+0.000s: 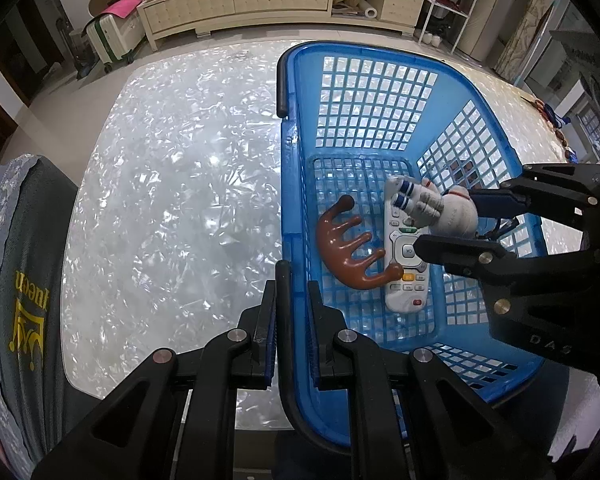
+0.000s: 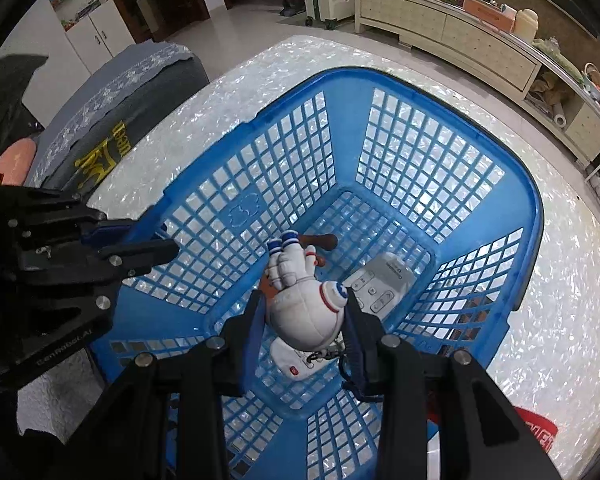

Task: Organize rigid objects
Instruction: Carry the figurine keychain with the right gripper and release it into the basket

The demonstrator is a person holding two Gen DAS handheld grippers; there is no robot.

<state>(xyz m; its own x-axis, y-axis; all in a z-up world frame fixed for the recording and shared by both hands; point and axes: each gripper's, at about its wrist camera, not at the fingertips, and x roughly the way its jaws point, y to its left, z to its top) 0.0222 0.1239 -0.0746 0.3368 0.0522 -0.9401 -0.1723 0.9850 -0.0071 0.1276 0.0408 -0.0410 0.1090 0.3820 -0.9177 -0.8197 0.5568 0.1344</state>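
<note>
A blue lattice basket (image 1: pixel 380 92) (image 2: pixel 420 152) stands on the shiny mother-of-pearl table. In it lie a brown claw-shaped massager (image 1: pixel 340 248) (image 2: pixel 324 242) and a white remote control (image 1: pixel 406 276) (image 2: pixel 380 284). My left gripper (image 1: pixel 290 312) is shut on the basket's black handle (image 1: pixel 284 276) at its near left rim. My right gripper (image 2: pixel 304 312) (image 1: pixel 456 216) is shut on a white astronaut figure (image 2: pixel 304 300) (image 1: pixel 440 204), holding it inside the basket just above the remote.
A grey-covered chair (image 1: pixel 24 272) (image 2: pixel 112 120) stands at the table's left edge. A cream sideboard (image 1: pixel 260 0) and a white suitcase (image 1: pixel 108 40) stand beyond the table. A red object (image 2: pixel 540 432) lies at the right of the basket.
</note>
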